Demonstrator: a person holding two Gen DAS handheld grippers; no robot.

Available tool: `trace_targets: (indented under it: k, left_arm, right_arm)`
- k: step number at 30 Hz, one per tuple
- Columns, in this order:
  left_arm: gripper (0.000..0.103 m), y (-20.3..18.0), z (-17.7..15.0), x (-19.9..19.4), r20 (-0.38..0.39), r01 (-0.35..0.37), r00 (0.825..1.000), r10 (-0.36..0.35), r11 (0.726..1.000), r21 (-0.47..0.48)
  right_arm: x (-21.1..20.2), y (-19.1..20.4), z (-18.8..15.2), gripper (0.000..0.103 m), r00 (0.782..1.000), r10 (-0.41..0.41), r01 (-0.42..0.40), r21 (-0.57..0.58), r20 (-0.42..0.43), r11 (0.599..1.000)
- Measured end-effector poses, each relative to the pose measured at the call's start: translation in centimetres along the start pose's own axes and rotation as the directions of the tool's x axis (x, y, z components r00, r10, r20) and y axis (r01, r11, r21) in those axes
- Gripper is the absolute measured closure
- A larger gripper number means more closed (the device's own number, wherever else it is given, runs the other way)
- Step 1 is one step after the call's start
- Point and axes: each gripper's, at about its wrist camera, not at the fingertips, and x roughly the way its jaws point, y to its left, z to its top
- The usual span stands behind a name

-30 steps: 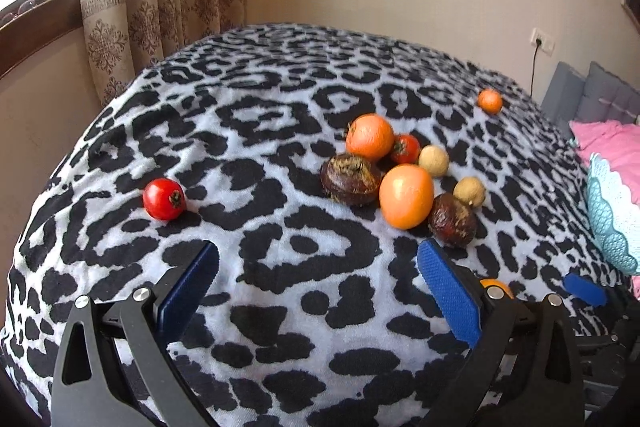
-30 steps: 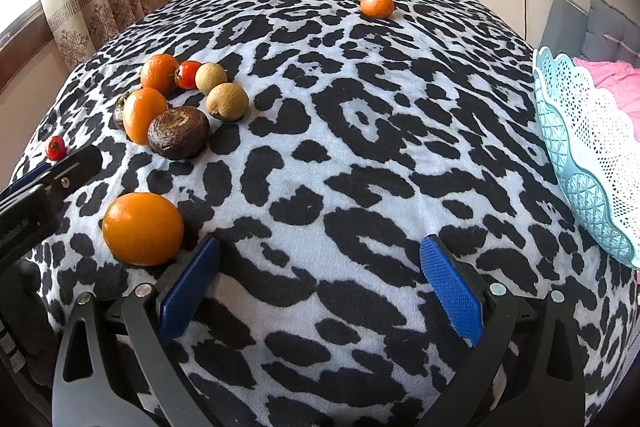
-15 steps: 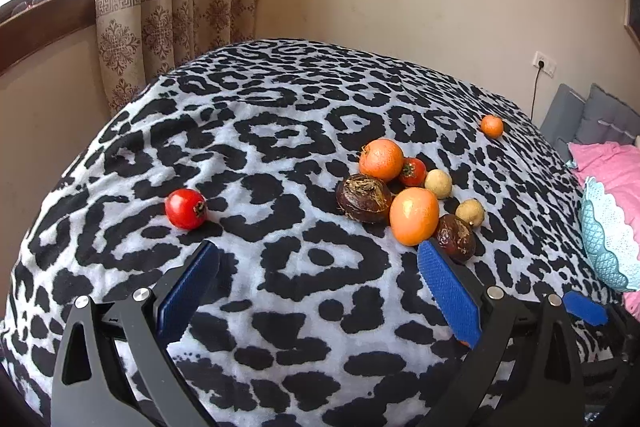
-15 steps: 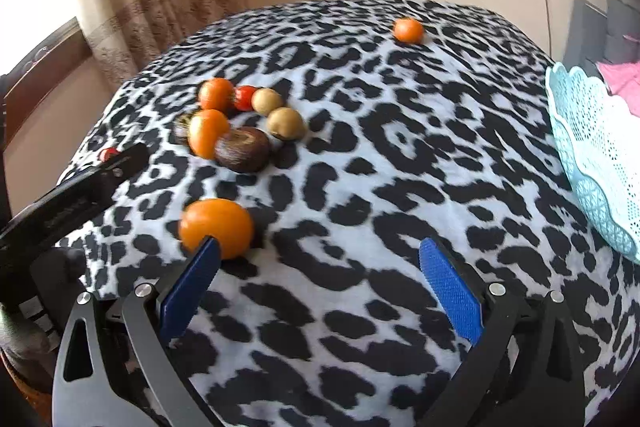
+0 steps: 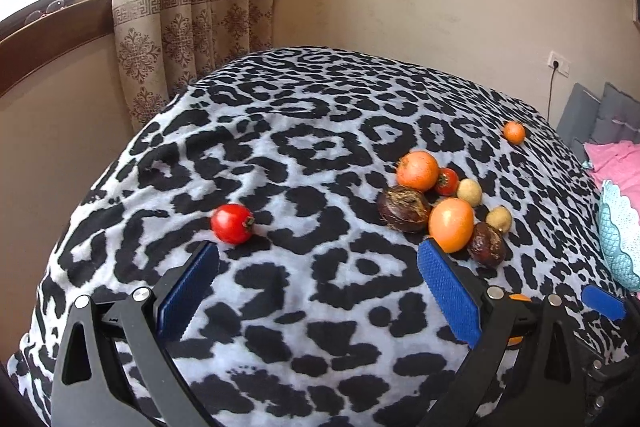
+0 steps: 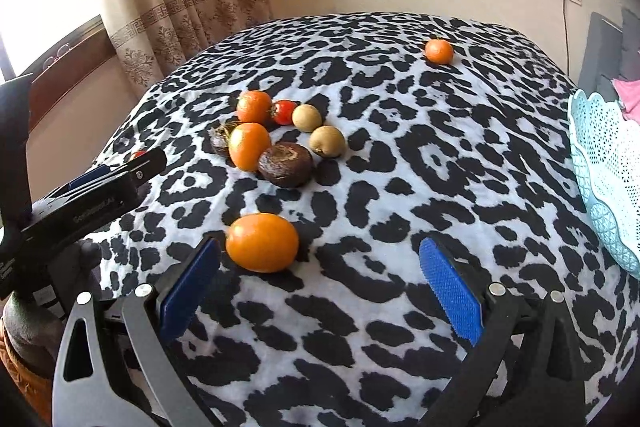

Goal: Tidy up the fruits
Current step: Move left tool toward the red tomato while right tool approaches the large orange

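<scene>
1. Along the bottom of the left wrist view, the left gripper (image 5: pixel 318 287) has its blue-padded jaws spread wide and empty above a black-and-white leopard-print blanket (image 5: pixel 280 155).
2. Along the bottom of the right wrist view, the right gripper (image 6: pixel 320 279) is likewise spread wide, holding nothing.
3. Just beyond the right gripper's left pad, lower centre of that view, sits a large orange (image 6: pixel 262 242) on the blanket, not gripped.
4. At the left edge of the right wrist view, the left gripper shows from the side as a black bar.
5. Left of centre in the left wrist view, a lone red tomato (image 5: pixel 232 223) lies just past the left pad, well apart from the rest.
6. Right of centre in the same view is a cluster of fruit (image 5: pixel 444 203): two oranges, a small tomato, two dark brown fruits and two pale tan ones, close together or touching.
7. At the right edge of the right wrist view stands a pale blue perforated basket (image 6: pixel 604 163), its inside hidden.
8. Farther back, upper right of the left wrist view, one small orange (image 5: pixel 514 132) lies alone.
9. Behind, upper left in both views, hang patterned beige curtains (image 5: pixel 176 27).
</scene>
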Motion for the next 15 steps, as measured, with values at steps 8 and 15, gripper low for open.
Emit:
trace_targets:
  k: [8,15]
  left_arm:
    - [0.005,1.9,0.5,0.0,-0.001,-0.029,1.000,0.029,0.999,-0.020]
    - [0.020,5.3,0.8,1.6,-0.082,-0.010,0.997,0.001,0.994,-0.108]
  right_arm:
    - [-0.2,0.5,0.1,0.002,1.000,0.021,-0.021,-0.010,0.019,1.000]
    - [0.4,0.6,-0.1,0.002,1.000,0.031,-0.031,-0.010,0.001,0.999]
